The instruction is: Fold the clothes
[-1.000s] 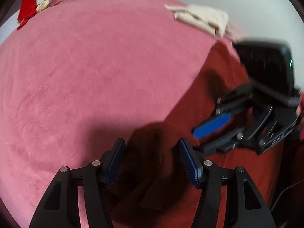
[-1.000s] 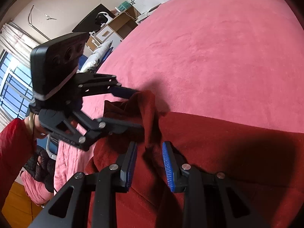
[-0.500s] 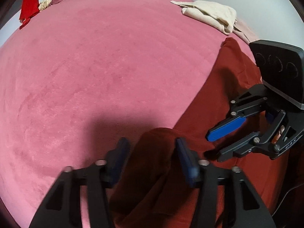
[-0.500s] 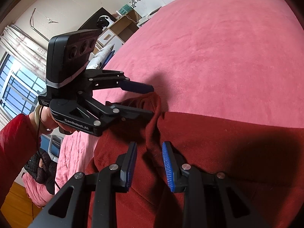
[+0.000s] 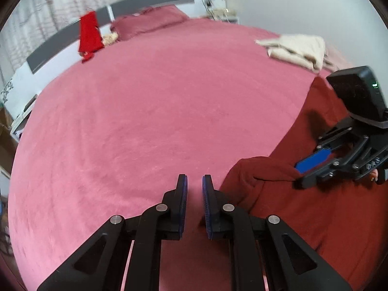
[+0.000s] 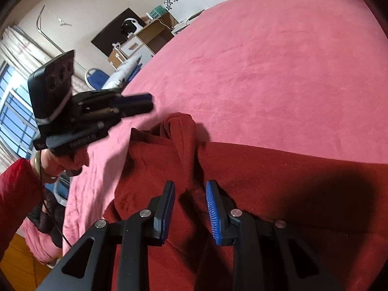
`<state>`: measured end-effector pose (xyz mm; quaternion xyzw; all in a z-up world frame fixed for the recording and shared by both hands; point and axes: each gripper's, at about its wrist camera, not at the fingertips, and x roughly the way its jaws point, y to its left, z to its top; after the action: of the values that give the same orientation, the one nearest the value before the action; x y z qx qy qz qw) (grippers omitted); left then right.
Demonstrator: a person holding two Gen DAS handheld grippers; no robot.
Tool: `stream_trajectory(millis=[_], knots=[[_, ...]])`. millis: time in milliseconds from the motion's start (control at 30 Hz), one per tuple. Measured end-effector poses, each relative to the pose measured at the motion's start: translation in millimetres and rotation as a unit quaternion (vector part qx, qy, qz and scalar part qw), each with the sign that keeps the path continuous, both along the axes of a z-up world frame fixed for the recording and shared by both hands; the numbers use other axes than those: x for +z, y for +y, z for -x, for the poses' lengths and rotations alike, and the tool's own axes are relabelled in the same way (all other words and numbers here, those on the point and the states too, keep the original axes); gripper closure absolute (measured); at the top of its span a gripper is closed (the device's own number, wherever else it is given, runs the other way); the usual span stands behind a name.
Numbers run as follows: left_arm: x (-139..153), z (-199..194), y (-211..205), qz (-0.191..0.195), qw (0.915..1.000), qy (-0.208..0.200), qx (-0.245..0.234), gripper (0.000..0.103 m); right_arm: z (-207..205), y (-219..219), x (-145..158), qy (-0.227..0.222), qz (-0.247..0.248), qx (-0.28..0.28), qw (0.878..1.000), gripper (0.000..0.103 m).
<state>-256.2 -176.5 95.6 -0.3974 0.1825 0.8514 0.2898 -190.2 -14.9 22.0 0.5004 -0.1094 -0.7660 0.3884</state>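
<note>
Velvet-pink bedspread (image 5: 150, 126) fills most of both views, and the dark red garment (image 6: 278, 181) lies on it, spread across the lower half of the right wrist view and the right side of the left wrist view, with one bunched corner standing up in a little peak. Left gripper (image 5: 194, 181) sits at lower centre of its own view, jaws just drawn nearly together with only a thin gap between the blue pads, and nothing in there but pink cover showing through: empty. In the right wrist view the same tool hangs at the left of the frame, above and beside that peak, clear of the cloth. Right gripper (image 6: 190, 189) is at lower centre of its view, jaws narrowly apart, a ridge of red fabric rising between them; whether the pads actually pinch it, I cannot tell. A folded beige garment (image 5: 298, 51) rests at upper right of the left wrist view, and a bright red cloth (image 5: 89, 36) hangs over the headboard (image 5: 53, 46) at upper left.
</note>
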Motion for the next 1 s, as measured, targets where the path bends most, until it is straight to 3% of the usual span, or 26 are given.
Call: stream_trajectory(millis=[33,167,333,433,500,567,600,667,733,767,800,833,867,967,1000], knots=[[0,-5,-1,-0.005,1.0,0.001,-0.004,0.089,2,0,1,-0.007,0.001,-0.004,1.0,0.077],[-10,-16,5,-0.007,0.9998,-0.015,-0.015,0.089,22,9,5,-0.061,0.079,-0.048,0.994,0.074],[-21,-31,33,-0.02,0.9994,-0.022,-0.017,0.089,67,-8,-12,-0.142,0.099,-0.06,0.983,0.073],[-36,-32,36,-0.012,0.9994,-0.031,0.009,0.088,85,-23,-25,-0.188,0.109,-0.046,0.975,0.073],[-42,-32,26,-0.045,0.9974,-0.037,0.042,0.088,91,-28,-29,-0.207,0.121,-0.043,0.97,0.076],[-48,-32,17,-0.078,0.9934,-0.043,0.073,0.085,93,-35,-30,-0.211,0.123,-0.03,0.969,0.087],[-49,-33,13,-0.091,0.9913,-0.042,0.086,0.078,91,-39,-28,-0.202,0.111,-0.018,0.973,0.092],[-51,-35,4,-0.118,0.986,-0.041,0.11,0.075,80,-51,-10,-0.133,0.049,0.007,0.99,0.096],[-53,-38,-4,-0.144,0.9796,-0.04,0.134,0.075,56,-64,22,-0.007,-0.012,0.039,0.999,0.096],[-53,-40,-7,-0.151,0.9773,-0.038,0.143,0.075,43,-71,33,0.056,-0.043,0.056,0.996,0.096],[-53,-43,-9,-0.154,0.976,-0.035,0.15,0.075,24,-80,44,0.133,-0.086,0.077,0.984,0.096],[-52,-46,-10,-0.151,0.976,-0.029,0.154,0.075,-1,-90,50,0.223,-0.136,0.104,0.96,0.096],[-50,-50,-12,-0.149,0.9759,-0.023,0.158,0.075,-27,-101,54,0.313,-0.184,0.131,0.923,0.096],[-47,-60,-25,-0.139,0.9742,-0.007,0.178,0.074,-79,-117,39,0.444,-0.253,0.196,0.837,0.096],[-47,-65,-31,-0.131,0.9733,0.0,0.189,0.074,-89,-119,30,0.454,-0.264,0.215,0.823,0.096]])
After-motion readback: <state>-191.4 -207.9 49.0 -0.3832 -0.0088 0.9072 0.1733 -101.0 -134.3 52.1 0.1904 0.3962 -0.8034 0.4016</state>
